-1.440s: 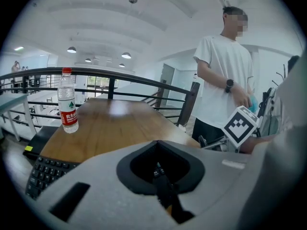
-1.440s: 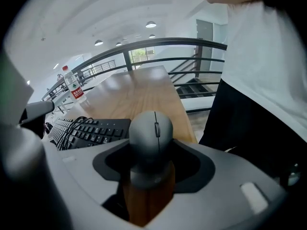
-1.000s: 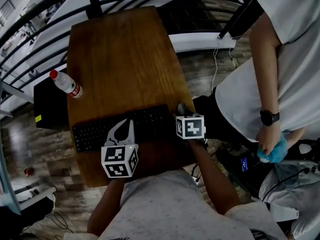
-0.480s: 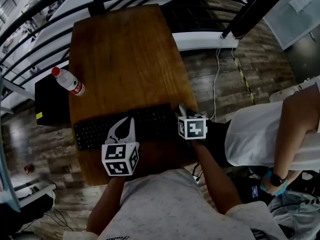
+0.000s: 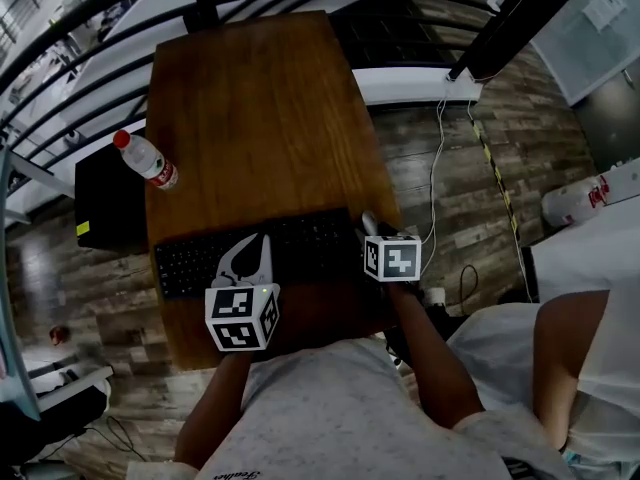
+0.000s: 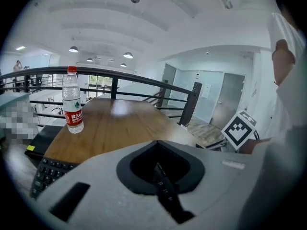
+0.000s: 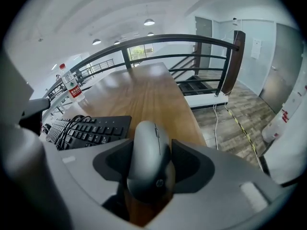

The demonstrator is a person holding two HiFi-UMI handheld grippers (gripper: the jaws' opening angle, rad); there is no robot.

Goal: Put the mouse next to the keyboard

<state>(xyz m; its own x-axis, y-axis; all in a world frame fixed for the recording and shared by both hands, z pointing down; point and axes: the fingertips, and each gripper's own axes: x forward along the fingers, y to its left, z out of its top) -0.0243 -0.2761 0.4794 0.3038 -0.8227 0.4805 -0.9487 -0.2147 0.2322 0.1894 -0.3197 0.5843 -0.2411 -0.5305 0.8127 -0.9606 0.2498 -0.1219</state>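
A grey mouse [image 7: 146, 162] sits between the jaws of my right gripper [image 7: 148, 145], which is shut on it just over the table's right edge. In the head view the mouse [image 5: 369, 223] pokes out ahead of the right gripper's marker cube [image 5: 392, 258], just right of the black keyboard [image 5: 200, 258]. The keyboard [image 7: 88, 131] lies on the left, a black cable looped over it. My left gripper [image 5: 262, 242] hovers over the keyboard's middle; its jaws [image 6: 158, 169] are shut with nothing in them.
The wooden table [image 5: 250, 118] runs away from me, its right edge dropping to the floor. A water bottle [image 5: 148, 161] with a red cap stands at the left edge. A black box [image 5: 108, 198] sits beside the table. A person in white [image 5: 590, 348] stands at the right.
The person in white at the right has moved down and away, out of most of the view. Both grippers have stayed almost where they were.
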